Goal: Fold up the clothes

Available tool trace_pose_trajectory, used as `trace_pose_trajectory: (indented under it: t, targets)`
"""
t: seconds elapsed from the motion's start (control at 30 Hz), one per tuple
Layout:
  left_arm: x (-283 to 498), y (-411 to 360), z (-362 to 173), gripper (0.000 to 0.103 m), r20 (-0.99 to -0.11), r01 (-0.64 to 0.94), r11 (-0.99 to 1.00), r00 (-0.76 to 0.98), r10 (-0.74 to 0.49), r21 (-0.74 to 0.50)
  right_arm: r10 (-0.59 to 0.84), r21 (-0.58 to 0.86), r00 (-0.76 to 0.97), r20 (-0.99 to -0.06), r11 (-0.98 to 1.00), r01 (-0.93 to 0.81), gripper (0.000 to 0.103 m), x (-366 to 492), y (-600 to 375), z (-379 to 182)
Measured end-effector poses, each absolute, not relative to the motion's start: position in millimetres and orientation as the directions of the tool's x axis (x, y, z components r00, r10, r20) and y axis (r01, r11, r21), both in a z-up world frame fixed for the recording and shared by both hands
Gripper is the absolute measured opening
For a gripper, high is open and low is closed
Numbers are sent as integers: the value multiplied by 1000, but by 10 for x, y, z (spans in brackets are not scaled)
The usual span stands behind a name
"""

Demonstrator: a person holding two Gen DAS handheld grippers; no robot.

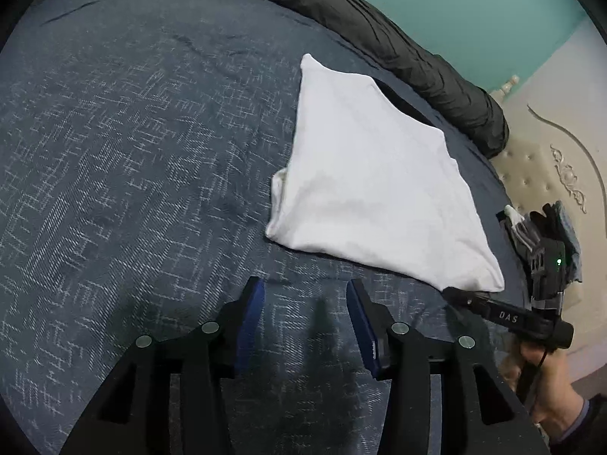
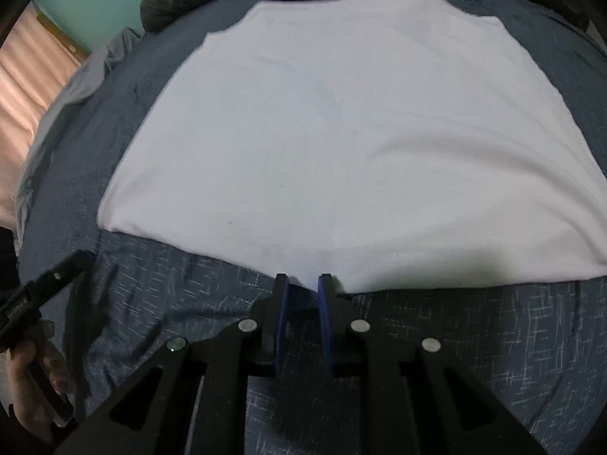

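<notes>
Right gripper (image 2: pixel 303 278) pinches the half-folded white shirt's (image 2: pixel 341 132) lower edge; left gripper (image 1: pixel 303 284) spread, empty; folding remains.

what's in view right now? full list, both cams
garment: 1, white, folded flat on the bed, near edge at the right gripper's tips
bedspread: 1, dark blue with pale flecks, under everything
dark bundle: 1, charcoal, rolled along the bed's far edge
wall: teal, behind the bed
headboard: 1, cream, tufted, beside the bed
curtain: 1, pink, at the left edge of the right wrist view
left hand-held gripper: black with blue pads, open over bare bedspread
right hand-held gripper: black with blue pads, narrow gap at the garment's edge; grip unclear
hand: 1, holding the right gripper's handle
</notes>
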State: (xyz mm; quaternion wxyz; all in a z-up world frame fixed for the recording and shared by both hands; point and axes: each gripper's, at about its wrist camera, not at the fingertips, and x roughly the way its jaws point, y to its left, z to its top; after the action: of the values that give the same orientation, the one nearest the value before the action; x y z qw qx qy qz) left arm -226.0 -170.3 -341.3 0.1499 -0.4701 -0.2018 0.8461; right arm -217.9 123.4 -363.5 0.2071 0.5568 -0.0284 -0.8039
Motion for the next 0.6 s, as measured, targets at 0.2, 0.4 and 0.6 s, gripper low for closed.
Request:
trace_pose_trajectory:
  t: [0.2,0.4,0.6]
  targets:
    - [-2159,-1570,-3296,50,-728,-100,-871,-508,461,-482,-387,325,-369,-845,-920,220,15,-2450,1309,-3472]
    - [-2089,-1618,-3225,53,-712,-94,-858,-518,475,-504,-349,286,-293,-890,-928,238,15,-2421,1199,-3742]
    - [-2139,-1684,-3371,54,-718,-33,-842,-505,479,-538,-455,386,-343,-822,-887,253,15,-2107,1568,-3451]
